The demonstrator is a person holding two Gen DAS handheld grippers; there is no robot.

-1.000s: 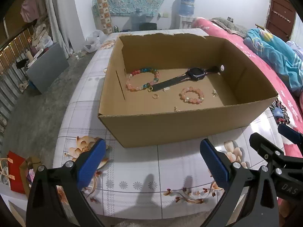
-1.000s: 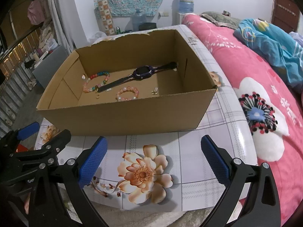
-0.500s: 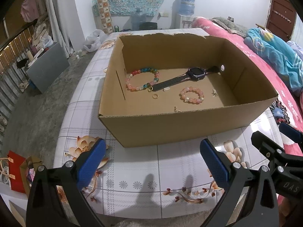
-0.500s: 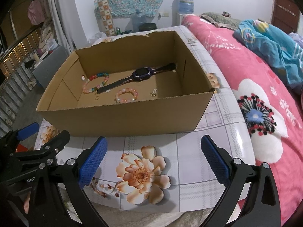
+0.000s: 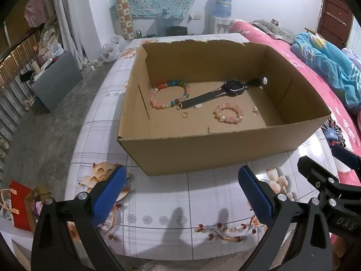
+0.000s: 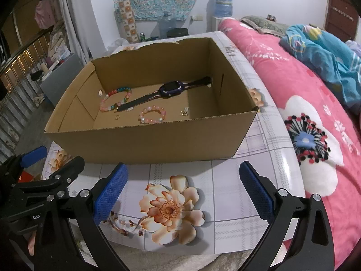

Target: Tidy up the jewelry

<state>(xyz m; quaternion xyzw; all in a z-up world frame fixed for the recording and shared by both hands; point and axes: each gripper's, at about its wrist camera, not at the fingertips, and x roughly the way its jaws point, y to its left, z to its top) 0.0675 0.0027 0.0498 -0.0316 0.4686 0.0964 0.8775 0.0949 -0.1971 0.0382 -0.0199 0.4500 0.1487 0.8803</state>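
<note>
Both tongs (image 5: 181, 193) (image 6: 182, 187) gape, textured blue pads before corrugated cardboard box (image 5: 203, 151).

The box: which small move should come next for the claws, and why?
Probably lift one claw over the near wall of the box. Both the left claw and the right claw are open, empty and outside, low before it, while the watch and bracelets lie on its floor.
</note>
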